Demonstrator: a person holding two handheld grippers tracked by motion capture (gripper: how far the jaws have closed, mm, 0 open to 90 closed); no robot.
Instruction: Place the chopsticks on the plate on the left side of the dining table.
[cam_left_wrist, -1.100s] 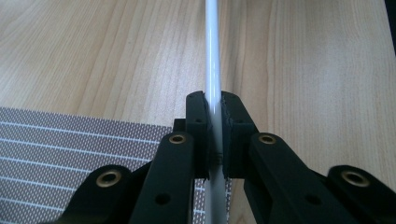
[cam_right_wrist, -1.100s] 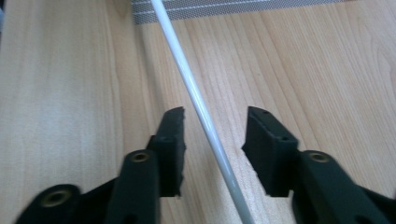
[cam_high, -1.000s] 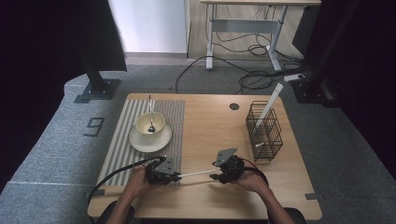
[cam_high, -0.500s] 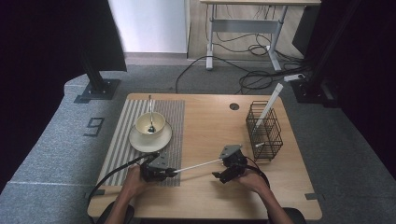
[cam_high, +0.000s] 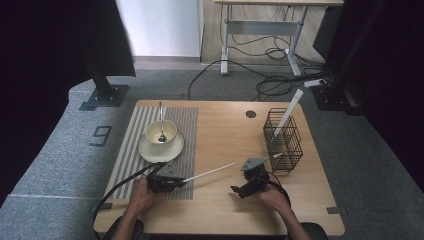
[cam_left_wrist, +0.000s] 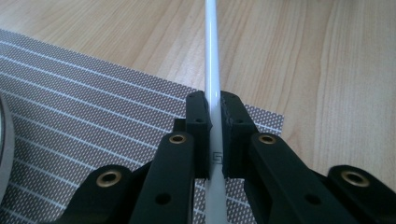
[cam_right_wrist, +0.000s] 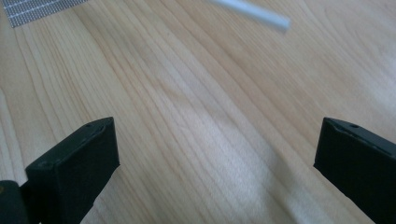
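Observation:
A long white stick (cam_high: 209, 172) juts from my left gripper (cam_high: 176, 182) toward the table's middle, its far end free. In the left gripper view the jaws are shut on the stick (cam_left_wrist: 212, 70), which runs straight ahead over the striped mat (cam_left_wrist: 84, 116) and the wood. My left gripper (cam_left_wrist: 215, 116) sits at the mat's near right corner. My right gripper (cam_high: 236, 190) is low over the bare wood, just right of the stick's tip. Its jaws have just been opening and now stand wide in the right gripper (cam_right_wrist: 217, 154) view with nothing between them; the stick's end (cam_right_wrist: 254, 13) lies ahead, blurred.
A cream bowl (cam_high: 161, 132) with a spoon stands on a saucer on the striped mat (cam_high: 130, 150). A black wire basket (cam_high: 283, 140) at the right holds another white stick (cam_high: 289, 107). A round cable hole (cam_high: 251, 114) is at the table's back.
My right gripper has let go of the stick's far end, opened wide and dropped a little toward the table. The stick's free tip now points higher. The left hand has stayed put.

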